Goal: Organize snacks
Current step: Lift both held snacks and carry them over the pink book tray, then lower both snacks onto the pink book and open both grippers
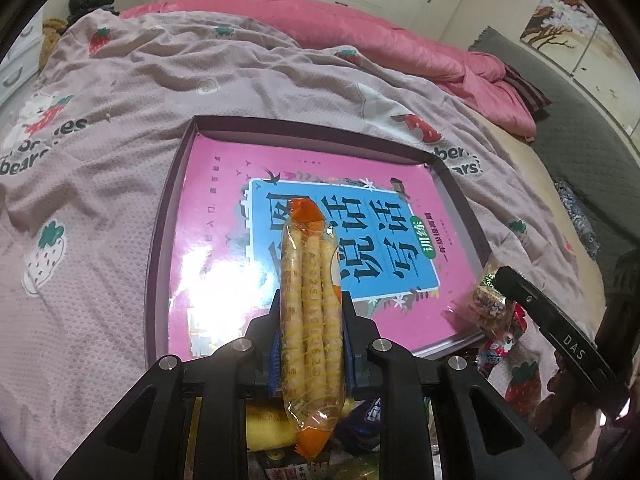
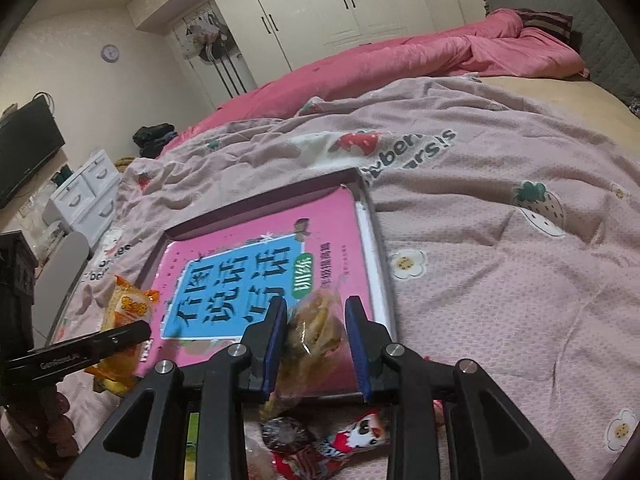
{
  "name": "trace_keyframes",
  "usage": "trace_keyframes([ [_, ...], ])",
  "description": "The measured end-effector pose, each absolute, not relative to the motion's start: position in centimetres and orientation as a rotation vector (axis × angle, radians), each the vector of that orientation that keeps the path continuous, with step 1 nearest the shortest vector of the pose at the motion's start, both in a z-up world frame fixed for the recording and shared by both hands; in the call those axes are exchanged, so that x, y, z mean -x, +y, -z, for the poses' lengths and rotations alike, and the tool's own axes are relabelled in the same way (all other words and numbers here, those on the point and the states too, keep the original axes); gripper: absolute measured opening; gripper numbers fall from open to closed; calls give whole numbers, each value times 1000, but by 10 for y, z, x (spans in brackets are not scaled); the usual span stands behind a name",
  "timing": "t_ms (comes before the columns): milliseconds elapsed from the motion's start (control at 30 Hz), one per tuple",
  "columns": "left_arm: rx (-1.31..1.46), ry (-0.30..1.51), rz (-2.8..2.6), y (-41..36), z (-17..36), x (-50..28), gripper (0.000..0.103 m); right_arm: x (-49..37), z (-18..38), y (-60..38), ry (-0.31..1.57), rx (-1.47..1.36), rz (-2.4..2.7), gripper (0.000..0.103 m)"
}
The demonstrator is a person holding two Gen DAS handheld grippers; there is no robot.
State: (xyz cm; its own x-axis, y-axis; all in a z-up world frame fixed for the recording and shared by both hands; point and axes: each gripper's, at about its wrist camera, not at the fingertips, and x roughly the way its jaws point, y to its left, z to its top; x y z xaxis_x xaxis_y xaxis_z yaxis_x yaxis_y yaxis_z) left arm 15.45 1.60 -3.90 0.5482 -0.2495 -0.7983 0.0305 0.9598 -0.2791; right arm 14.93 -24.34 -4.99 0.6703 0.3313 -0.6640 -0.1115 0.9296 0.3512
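- My left tongs (image 1: pixel 310 320) are pinching a long clear packet of egg rolls (image 1: pixel 310 300) around its middle. It runs up the centre of the left wrist view, with its orange end (image 1: pixel 306 214) over the tray.
- My right tongs (image 2: pixel 316 336) hold a clear bag of biscuits (image 2: pixel 316 330) low in the centre of the right wrist view. The left pad presses on the bag; I cannot tell whether the right pad touches it.
- The shallow dark-rimmed tray (image 1: pixel 160 216) lies on the bed's strawberry-print blanket (image 1: pixel 100 200) with a pink book (image 1: pixel 224 184) lying flat in it. Both packets hang over its near edge.
- More snacks lie loose on the blanket at the bottom of both views: a yellow packet (image 2: pixel 120 312) on the lower left of the right wrist view, and a red wrapper with a panda face (image 2: pixel 360 432) below my right tongs.
- I judge the egg rolls to be light but brittle, and the film slick. A gentle squeeze across the middle, where the rolls back each other up, suits it; a hard one would crush them.
- The biscuit bag looks soft and loosely filled, so it will likely sag and swing. I'd take it by the bunched film rather than on the biscuits.
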Motion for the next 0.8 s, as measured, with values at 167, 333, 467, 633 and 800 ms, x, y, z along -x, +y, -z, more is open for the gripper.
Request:
trace_keyframes([
  [167,242,972,170,17,41,-159,24,-152,57,-244,819,-273,-237,31],
  [333,245,972,157,20,44,-169,24,-151,58,-240,814,-236,-231,31],
  [467,253,966,137,24,46,-176,24,-151,58,-238,810,-214,-221,31],
  [633,256,964,119,26,49,-186,24,-150,57,-240,806,-185,-205,31],
  [800,258,975,117,26,54,-189,24,-150,58,-241,807,-178,-200,31],
])
